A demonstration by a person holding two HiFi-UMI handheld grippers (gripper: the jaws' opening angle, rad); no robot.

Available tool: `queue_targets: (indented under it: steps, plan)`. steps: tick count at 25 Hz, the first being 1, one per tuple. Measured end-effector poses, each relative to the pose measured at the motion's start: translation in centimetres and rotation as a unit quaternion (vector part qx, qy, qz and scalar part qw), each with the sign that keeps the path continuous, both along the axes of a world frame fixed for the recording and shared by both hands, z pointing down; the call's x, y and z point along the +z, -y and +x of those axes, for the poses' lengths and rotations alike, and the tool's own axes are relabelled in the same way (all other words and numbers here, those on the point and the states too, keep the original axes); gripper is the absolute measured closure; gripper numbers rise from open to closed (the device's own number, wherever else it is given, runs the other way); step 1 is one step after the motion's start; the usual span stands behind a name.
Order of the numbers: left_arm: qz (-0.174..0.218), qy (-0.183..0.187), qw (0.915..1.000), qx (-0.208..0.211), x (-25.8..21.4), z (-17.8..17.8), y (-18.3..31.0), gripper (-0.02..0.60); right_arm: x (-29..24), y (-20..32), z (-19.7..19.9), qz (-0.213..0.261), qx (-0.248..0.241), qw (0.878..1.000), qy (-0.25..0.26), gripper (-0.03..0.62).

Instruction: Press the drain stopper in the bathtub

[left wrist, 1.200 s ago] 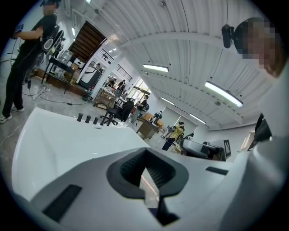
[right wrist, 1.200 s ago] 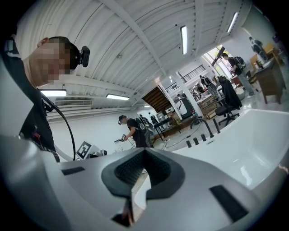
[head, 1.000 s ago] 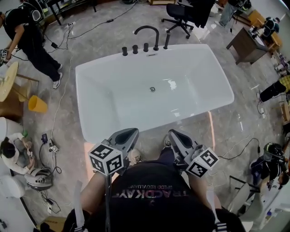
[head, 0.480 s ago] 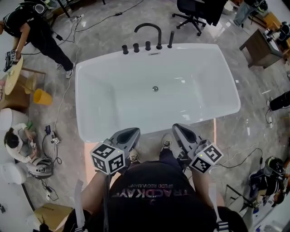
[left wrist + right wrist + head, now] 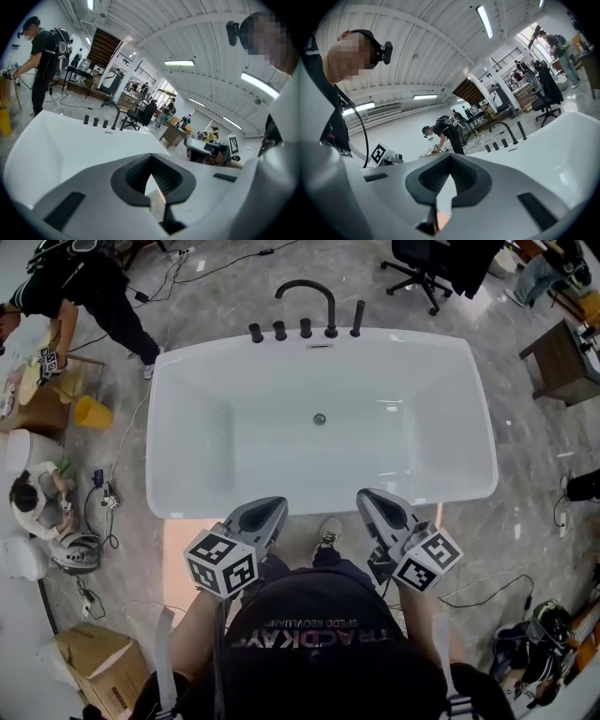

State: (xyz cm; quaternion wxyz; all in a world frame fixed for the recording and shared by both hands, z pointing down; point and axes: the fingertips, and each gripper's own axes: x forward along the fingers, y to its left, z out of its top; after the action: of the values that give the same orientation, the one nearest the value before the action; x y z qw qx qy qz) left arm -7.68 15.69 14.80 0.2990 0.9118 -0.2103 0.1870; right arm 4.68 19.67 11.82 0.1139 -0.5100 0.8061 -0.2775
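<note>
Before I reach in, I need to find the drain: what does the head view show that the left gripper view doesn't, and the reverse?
Only the head view shows the drain stopper in the middle of the tub floor, and the person's shoe by the near rim. Only the left gripper view shows the ceiling lights and a close look at the left gripper, jaws together with nothing between them. Both show the white bathtub and the black faucet at its far edge.
</note>
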Motion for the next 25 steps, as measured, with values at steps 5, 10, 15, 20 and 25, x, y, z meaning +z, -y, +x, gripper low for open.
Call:
queue_targets:
  steps: [5, 10, 15, 20, 25]
  plan:
    - [-0.003, 0.003, 0.9998, -0.02, 0.4, 0.3, -0.6, 0.577, 0.9, 0.0, 1.2, -0.005, -0.014, 1.0, 0.003, 0.582]
    - [-0.006, 0.001, 0.9997, -0.025, 0.7, 0.3, -0.4, 0.577, 1.3, 0.4, 2.1, -0.01, -0.003, 1.0, 0.01, 0.582]
    - [-0.009, -0.009, 0.9997, -0.019, 0.6, 0.0, 1.1, 0.577, 0.9, 1.8, 2.0, -0.013, 0.012, 1.0, 0.001, 0.582]
    - [-0.012, -0.019, 0.9997, -0.006, 0.3, -1.5, 2.1, 0.577, 0.5, 3.2, 0.8, -0.018, 0.034, 0.999, -0.009, 0.582]
    - [-0.023, -0.026, 0.9993, 0.014, 0.9, -3.2, 4.6, 0.577, 0.5, 5.6, -0.7, -0.036, 0.059, 0.997, -0.017, 0.582]
